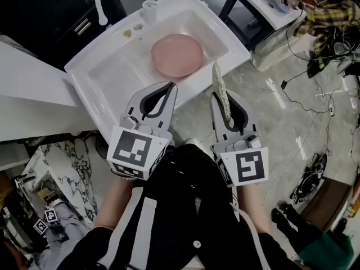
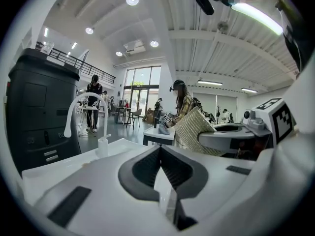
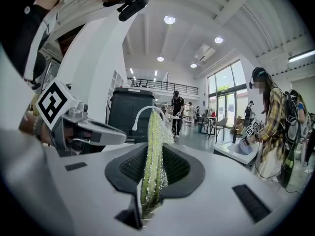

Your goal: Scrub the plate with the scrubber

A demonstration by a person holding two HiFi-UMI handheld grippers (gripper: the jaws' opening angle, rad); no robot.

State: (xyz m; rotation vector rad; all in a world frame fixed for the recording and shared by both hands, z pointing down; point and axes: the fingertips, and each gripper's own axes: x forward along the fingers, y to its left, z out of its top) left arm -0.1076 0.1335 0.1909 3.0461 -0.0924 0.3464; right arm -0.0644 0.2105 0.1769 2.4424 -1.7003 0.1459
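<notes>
A round pink plate [image 1: 177,55] lies flat in the white sink [image 1: 107,75], ahead of both grippers. My left gripper [image 1: 170,85] hovers over the sink's near rim, shut with nothing between its jaws [image 2: 160,150]. To its right, over the floor beside the sink, my right gripper [image 1: 220,98] is shut on a thin yellow-green mesh scrubber [image 1: 220,86], which stands on edge and sticks out past the fingertips. In the right gripper view the scrubber [image 3: 153,156] rises between the dark pads. The left gripper view shows the scrubber [image 2: 193,130] side-on. Neither gripper touches the plate.
A white curved faucet [image 1: 101,3] and a small dispenser [image 1: 148,5] stand at the sink's far rim. A black cabinet [image 1: 50,4] lies behind. A second white sink table [image 1: 264,7] stands to the right, with a person [image 3: 271,127] at it. Cables [image 1: 315,89] trail over the floor.
</notes>
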